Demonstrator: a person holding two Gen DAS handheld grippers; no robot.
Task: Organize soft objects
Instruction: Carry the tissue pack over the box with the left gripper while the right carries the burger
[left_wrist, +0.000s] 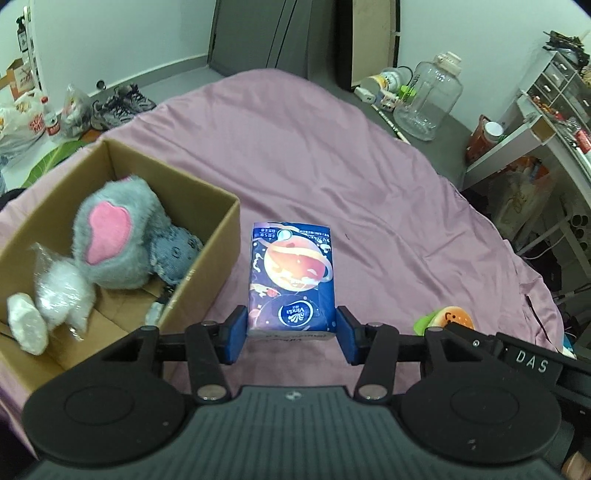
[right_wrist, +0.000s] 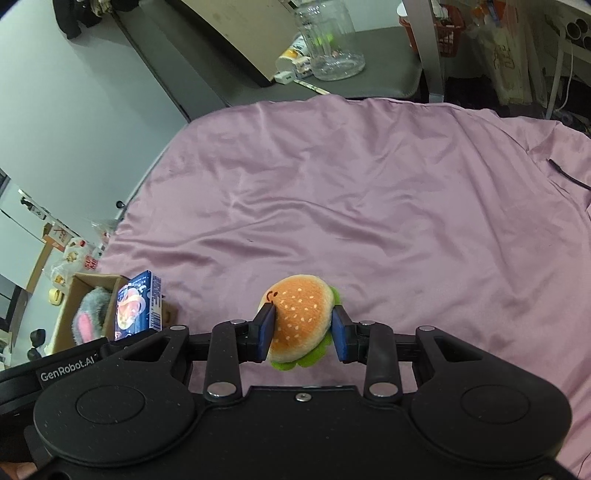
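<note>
- Bed sheet (left_wrist: 332, 166): a pink, creased cloth that covers the whole work surface and carries the box; the clutter on the floor beyond it is too small to identify.
- Cardboard box (left_wrist: 207, 266): open-topped, at the left of the sheet. It already holds a grey plush toy (left_wrist: 114, 236) with a pink ear patch, and crinkled clear bags of white stuffing (left_wrist: 59, 291). Its near corner is cut off by the gripper body, and the toy is blurred.
- Tissue pack (left_wrist: 291, 280): dark blue with a planet print, clamped at its near end between the blue pads of the left gripper (left_wrist: 291, 332) and held just beside the box's right wall, apparently clear of the sheet.
- Plush burger (right_wrist: 301, 317): orange bun with green felt lettuce, squeezed between the pads of the right gripper (right_wrist: 303, 332) above the sheet, well apart from the box.
- Risk, tissue pack: the grasp sits at one end only, so the free end could sag or pivot and catch the box rim during transfer.
- Risk, plush burger: the rounded, compressible bun could squirm out of the pads if pressure eases.
- Hidden: the pad contact faces on both items, and the box floor beneath the toy.
</note>
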